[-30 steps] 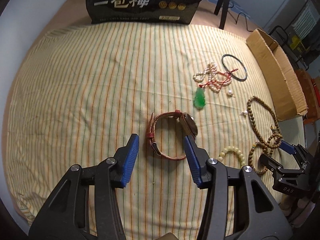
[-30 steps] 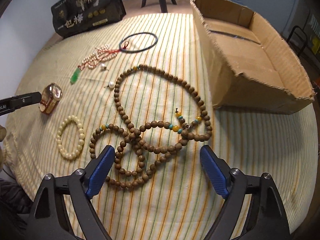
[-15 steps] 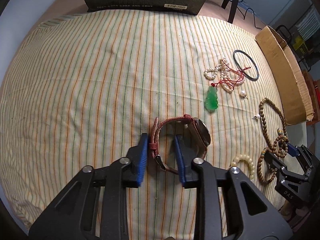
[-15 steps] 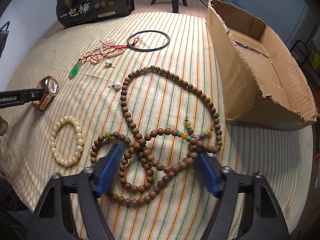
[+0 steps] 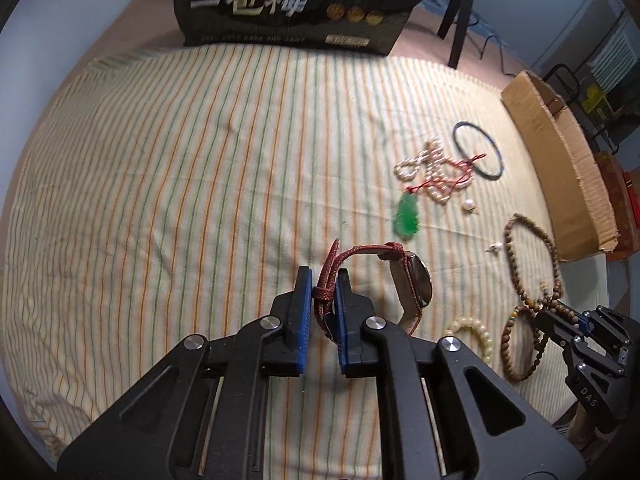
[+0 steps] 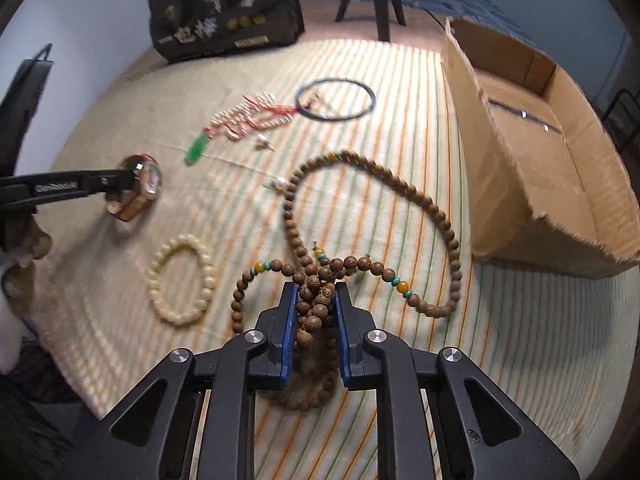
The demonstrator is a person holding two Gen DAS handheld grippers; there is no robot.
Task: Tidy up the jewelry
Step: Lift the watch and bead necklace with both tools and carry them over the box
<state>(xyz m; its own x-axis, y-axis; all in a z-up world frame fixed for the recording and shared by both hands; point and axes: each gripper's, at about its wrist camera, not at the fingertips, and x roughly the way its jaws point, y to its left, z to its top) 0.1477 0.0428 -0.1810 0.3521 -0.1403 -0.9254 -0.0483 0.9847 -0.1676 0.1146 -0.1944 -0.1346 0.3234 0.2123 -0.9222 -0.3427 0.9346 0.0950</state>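
Two close wrist views, shared cloth (image 5: 168, 184)

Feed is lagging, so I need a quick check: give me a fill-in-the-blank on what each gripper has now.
1. The left gripper is shut on the ____ of the watch.
2. The right gripper is shut on the ____ beads.
3. The cream bracelet lies ____ on the cloth.
4. The cardboard box holds no ____.

Missing words: strap; wooden; loose; jewelry
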